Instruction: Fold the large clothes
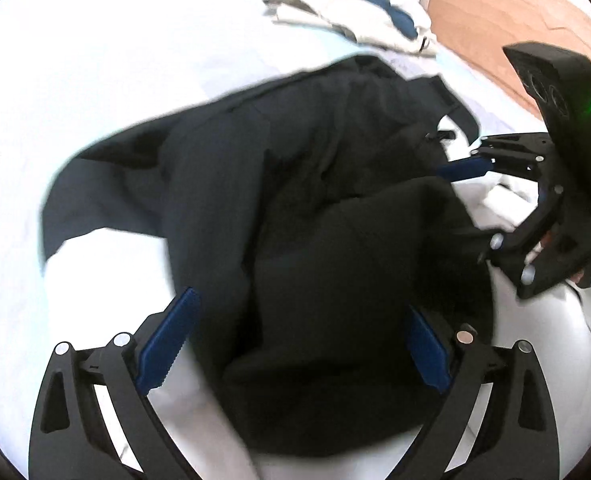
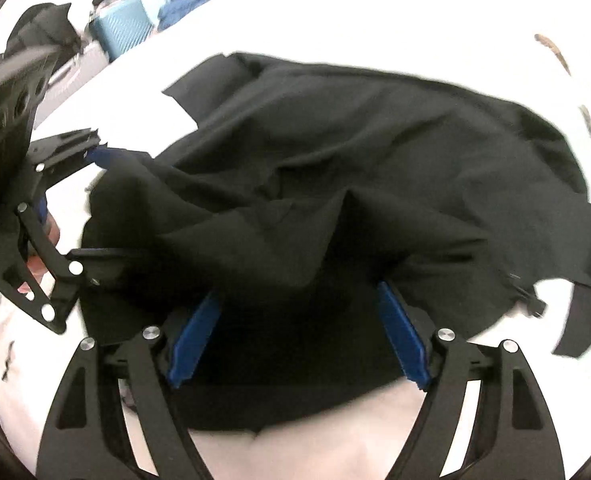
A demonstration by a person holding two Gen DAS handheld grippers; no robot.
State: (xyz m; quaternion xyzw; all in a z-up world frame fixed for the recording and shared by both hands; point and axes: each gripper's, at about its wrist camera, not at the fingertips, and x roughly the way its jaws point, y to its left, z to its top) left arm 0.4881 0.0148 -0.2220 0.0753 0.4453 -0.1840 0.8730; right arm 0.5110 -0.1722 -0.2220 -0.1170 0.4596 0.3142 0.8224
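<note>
Both the left gripper (image 1: 295, 344) and right gripper (image 2: 299, 336) stand released, jaws spread over the crumpled black garment (image 1: 295, 184) on the white sheet (image 1: 95, 80)

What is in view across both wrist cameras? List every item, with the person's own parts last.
black garment: one, black, crumpled mid-bed, between both grippers' fingers.
white bed sheet: one, white, under everything.
pile of clothes: one heap, white and blue, far edge of the bed.
wooden floor: brown, beyond the bed.
light blue case: one, top left of the right wrist view.
left gripper: black, blue pads, jaws wide.
right gripper: black, blue pads, jaws wide.
</note>
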